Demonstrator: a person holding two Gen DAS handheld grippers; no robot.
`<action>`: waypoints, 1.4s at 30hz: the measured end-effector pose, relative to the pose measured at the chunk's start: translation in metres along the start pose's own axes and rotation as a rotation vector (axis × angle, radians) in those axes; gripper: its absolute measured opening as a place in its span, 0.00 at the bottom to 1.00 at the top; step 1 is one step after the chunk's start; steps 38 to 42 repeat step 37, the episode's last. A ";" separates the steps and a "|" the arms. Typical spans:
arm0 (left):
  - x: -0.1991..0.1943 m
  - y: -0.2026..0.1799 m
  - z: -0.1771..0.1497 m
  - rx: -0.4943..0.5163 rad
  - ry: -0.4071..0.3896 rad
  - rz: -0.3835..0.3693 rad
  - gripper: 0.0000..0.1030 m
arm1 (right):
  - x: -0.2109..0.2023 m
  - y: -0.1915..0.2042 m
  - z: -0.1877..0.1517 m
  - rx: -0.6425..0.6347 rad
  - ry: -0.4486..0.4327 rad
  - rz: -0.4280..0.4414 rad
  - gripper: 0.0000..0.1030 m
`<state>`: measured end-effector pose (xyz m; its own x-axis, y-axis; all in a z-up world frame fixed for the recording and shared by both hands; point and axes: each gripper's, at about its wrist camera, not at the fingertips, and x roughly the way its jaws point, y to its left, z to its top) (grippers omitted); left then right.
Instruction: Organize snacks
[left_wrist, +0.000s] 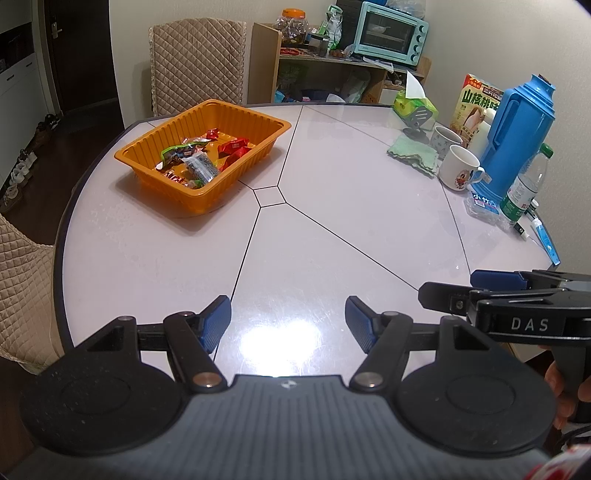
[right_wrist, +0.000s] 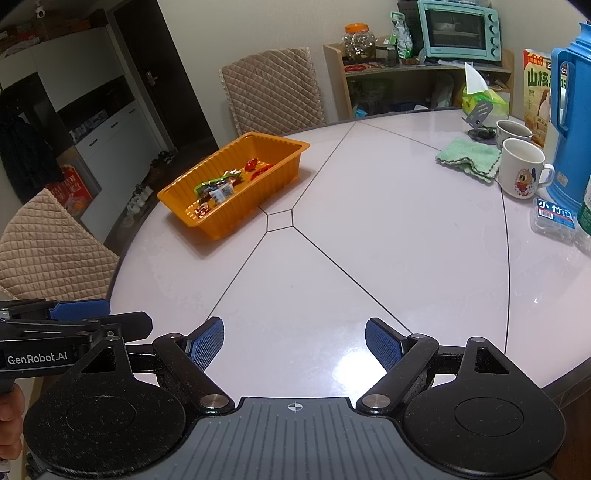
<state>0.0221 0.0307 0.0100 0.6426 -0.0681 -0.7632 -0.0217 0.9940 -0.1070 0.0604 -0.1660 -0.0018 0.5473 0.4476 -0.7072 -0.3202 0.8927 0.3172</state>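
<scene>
An orange plastic tray (left_wrist: 147, 146) stands on the far left of the round table and shows in the right wrist view too (right_wrist: 284, 142). Several wrapped snacks (left_wrist: 199, 158) lie inside it (right_wrist: 221, 188). My left gripper (left_wrist: 288, 321) is open and empty, low over the near table edge. My right gripper (right_wrist: 294, 341) is open and empty, beside it on the right. The right gripper also shows in the left wrist view (left_wrist: 480, 288), and the left gripper shows in the right wrist view (right_wrist: 85, 314).
A green cloth (left_wrist: 413, 151), two mugs (left_wrist: 460, 168), a blue thermos (left_wrist: 517, 136), a water bottle (left_wrist: 524, 184), a tissue pack (left_wrist: 413, 103) and a snack box (left_wrist: 476, 103) crowd the right side. Quilted chairs (left_wrist: 195, 62) stand behind and left.
</scene>
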 end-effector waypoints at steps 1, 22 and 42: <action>0.000 0.000 0.000 0.001 0.000 0.000 0.64 | 0.000 0.000 0.000 0.000 0.000 0.000 0.81; 0.005 -0.001 0.002 0.002 0.005 0.000 0.64 | 0.005 0.000 -0.001 0.003 0.002 -0.003 0.81; 0.012 -0.002 0.007 0.002 0.011 0.000 0.66 | 0.009 -0.003 0.001 0.012 0.010 -0.006 0.81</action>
